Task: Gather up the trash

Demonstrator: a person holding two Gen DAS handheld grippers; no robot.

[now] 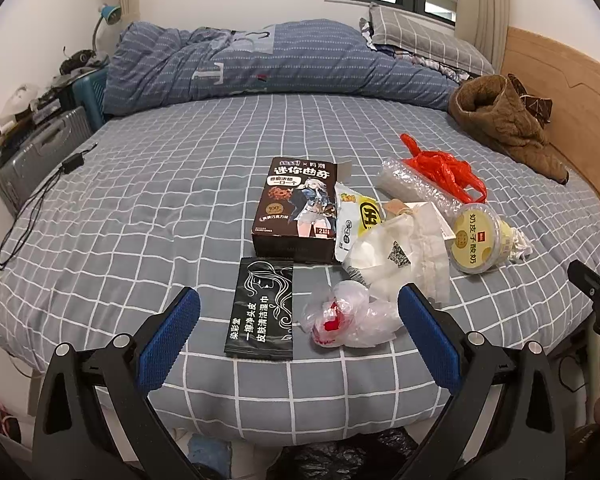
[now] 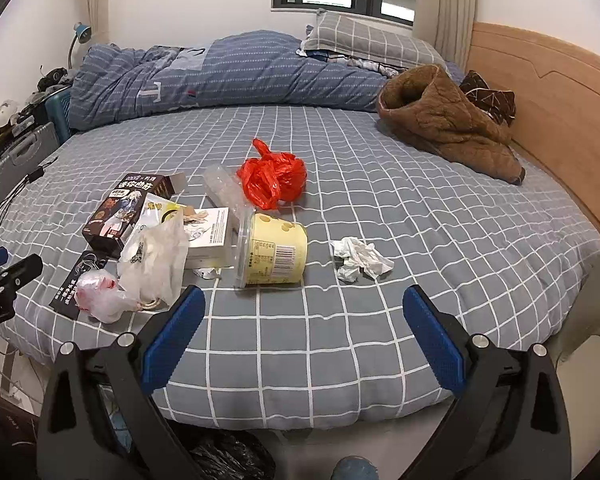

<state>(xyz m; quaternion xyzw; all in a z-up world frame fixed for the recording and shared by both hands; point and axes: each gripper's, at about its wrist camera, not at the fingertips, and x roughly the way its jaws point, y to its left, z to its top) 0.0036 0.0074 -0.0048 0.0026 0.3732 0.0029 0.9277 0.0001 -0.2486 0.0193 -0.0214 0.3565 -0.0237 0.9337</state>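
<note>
Trash lies on the grey checked bed [image 1: 140,208]. In the left wrist view a dark cookie box [image 1: 296,208], a black wet-wipe packet [image 1: 262,308], a clear bag with red inside [image 1: 348,316], a white bag [image 1: 400,256], a yellow yogurt tub [image 1: 480,238] and a red plastic bag [image 1: 444,170] lie ahead. My left gripper [image 1: 298,320] hangs open above the bed's near edge, over the packet and clear bag, holding nothing. My right gripper [image 2: 304,322] is open too, nothing between its fingers, in front of the yogurt tub [image 2: 274,254] and a crumpled tissue [image 2: 360,260].
A blue duvet [image 1: 260,60] and pillow [image 1: 420,36] lie at the far side, a brown jacket [image 2: 448,124] by the wooden headboard [image 2: 560,100]. A cable [image 1: 28,208] trails at the left. A suitcase [image 1: 32,160] stands beside the bed. A black bag [image 2: 228,456] sits on the floor below.
</note>
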